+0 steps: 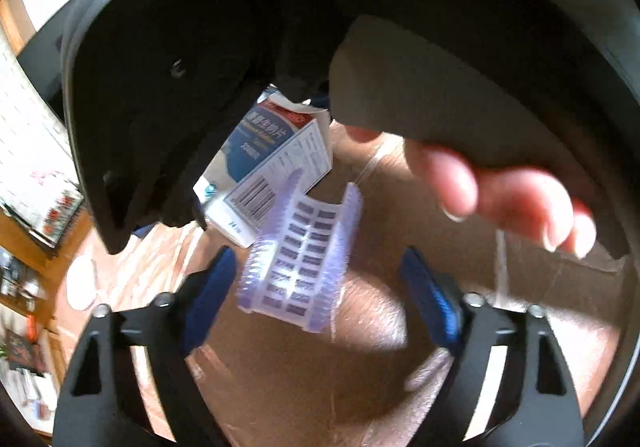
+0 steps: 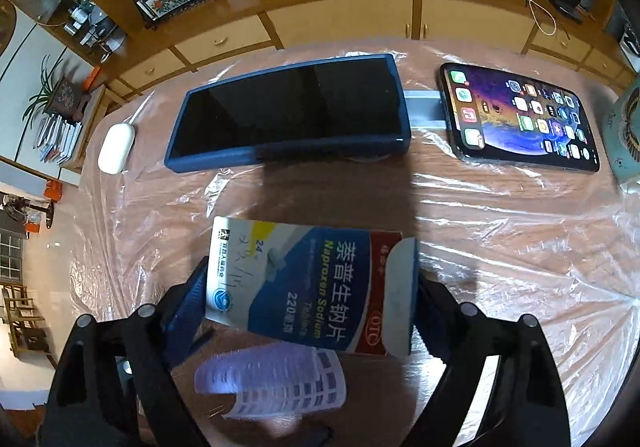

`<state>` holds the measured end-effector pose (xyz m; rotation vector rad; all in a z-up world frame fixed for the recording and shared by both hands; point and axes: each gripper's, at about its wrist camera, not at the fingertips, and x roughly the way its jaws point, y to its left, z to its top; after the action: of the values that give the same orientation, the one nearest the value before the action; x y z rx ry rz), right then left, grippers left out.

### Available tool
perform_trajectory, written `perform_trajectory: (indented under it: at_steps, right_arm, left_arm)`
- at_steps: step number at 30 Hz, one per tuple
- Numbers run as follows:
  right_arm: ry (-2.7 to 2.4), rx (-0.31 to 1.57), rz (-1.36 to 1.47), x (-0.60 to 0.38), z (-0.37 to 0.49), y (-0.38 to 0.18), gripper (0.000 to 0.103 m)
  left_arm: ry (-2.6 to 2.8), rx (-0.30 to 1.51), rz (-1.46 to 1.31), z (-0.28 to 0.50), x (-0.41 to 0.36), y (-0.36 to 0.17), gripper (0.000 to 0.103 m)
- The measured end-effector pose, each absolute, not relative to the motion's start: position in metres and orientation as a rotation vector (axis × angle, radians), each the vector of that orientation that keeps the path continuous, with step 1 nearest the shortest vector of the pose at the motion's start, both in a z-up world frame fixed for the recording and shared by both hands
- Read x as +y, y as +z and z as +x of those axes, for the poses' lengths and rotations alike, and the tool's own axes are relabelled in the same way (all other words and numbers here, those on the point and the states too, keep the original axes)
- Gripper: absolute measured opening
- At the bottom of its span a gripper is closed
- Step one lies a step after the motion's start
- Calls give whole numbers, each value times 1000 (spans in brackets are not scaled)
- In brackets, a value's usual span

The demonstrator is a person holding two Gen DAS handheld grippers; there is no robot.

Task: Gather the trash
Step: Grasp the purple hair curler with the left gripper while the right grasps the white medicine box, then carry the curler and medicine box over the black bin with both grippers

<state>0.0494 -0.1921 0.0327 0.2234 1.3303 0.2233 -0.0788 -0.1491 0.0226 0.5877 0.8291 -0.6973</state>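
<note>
roller [image 1: 298, 267] blurred, box [image 2: 308, 287] half hidden

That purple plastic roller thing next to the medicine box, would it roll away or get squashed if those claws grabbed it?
The purple hair roller is a tube lying on its side, so a push would probably roll it. Its wall is an open grid, so it likely weighs little and flexes under a squeeze. The bristly ridges should keep it from slipping.

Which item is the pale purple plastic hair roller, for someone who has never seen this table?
Start from the plastic-covered wooden table and find the blue-cased tablet at its far side. Nearer the camera lies a white-and-blue medicine box between the right gripper fingers; the pale purple plastic hair roller lies just beyond. It alone is translucent, slotted and bristly.
</note>
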Motion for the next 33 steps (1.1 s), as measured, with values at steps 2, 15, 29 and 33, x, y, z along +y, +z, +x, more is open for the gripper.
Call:
perform_trajectory:
  at_steps: [2, 15, 29, 33]
  right_arm:
    - [236, 1321, 238, -196, 47, 33, 87]
    - [271, 1187, 379, -247, 17, 58, 87]
    - [315, 1129, 371, -284, -62, 70, 87]
    - [326, 1108, 355, -291, -85, 70, 87]
  left_arm:
    - [-713, 848, 560, -77, -147, 23, 65]
    - [-719, 900, 416, -77, -118, 34, 45]
    - [-594, 930, 237, -96, -102, 44, 45]
    - [-549, 938, 190, -106, -98, 45, 45]
